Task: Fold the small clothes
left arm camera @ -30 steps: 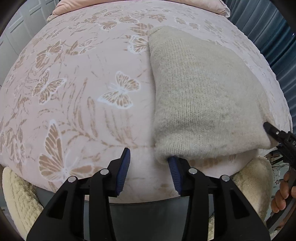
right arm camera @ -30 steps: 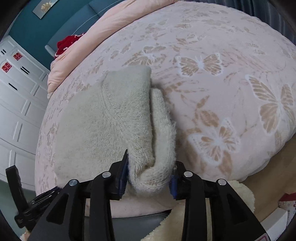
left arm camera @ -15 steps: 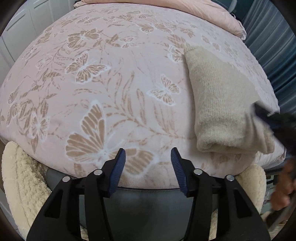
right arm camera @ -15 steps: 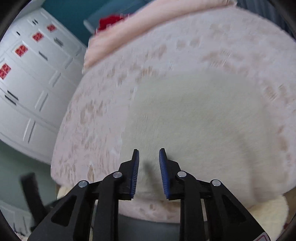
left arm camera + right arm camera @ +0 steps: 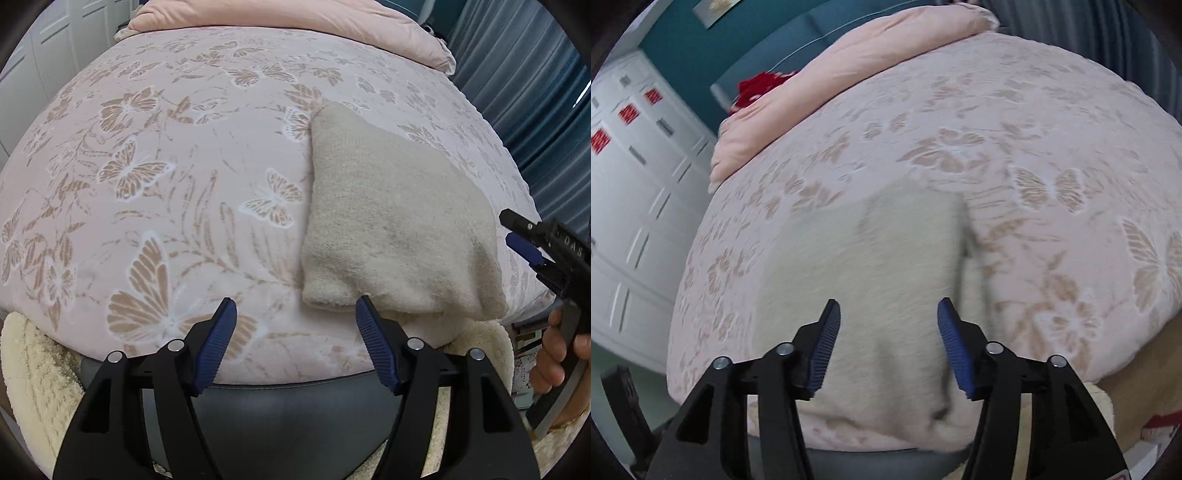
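A folded cream knit garment lies on the pink butterfly-print bedspread, near the bed's front right edge. My left gripper is open and empty, just in front of the garment's near left corner. My right gripper is open and empty, hovering over the near part of the garment. The right gripper also shows in the left wrist view at the garment's right side, held by a hand.
A pink folded duvet lies at the bed's far end, with a red item beside it. White cabinets stand left, blue curtains right. A cream fleece blanket hangs below the bed's front edge.
My right gripper let go of the garment's edge, narrowed, then opened wide above the garment. My left gripper swung left away from the garment, then back toward its near corner, staying open.
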Demonstrator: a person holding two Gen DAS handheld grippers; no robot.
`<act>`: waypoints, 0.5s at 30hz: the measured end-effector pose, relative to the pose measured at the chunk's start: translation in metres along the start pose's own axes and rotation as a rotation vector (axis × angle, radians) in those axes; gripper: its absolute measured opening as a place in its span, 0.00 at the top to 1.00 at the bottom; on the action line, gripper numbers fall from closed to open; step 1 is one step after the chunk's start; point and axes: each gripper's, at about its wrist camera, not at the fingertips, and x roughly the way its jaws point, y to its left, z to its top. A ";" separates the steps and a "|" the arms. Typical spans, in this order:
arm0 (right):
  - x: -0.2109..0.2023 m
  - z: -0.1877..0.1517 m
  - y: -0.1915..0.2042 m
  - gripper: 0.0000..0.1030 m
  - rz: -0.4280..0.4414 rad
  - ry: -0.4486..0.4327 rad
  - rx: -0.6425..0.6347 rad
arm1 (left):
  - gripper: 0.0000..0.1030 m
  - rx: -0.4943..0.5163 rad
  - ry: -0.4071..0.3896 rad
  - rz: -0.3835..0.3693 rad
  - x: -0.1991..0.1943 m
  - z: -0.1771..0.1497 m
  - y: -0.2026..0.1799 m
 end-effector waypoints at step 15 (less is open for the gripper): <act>0.019 0.064 0.054 0.81 0.086 -0.050 -0.214 | 0.30 0.039 0.020 0.037 0.010 0.010 -0.018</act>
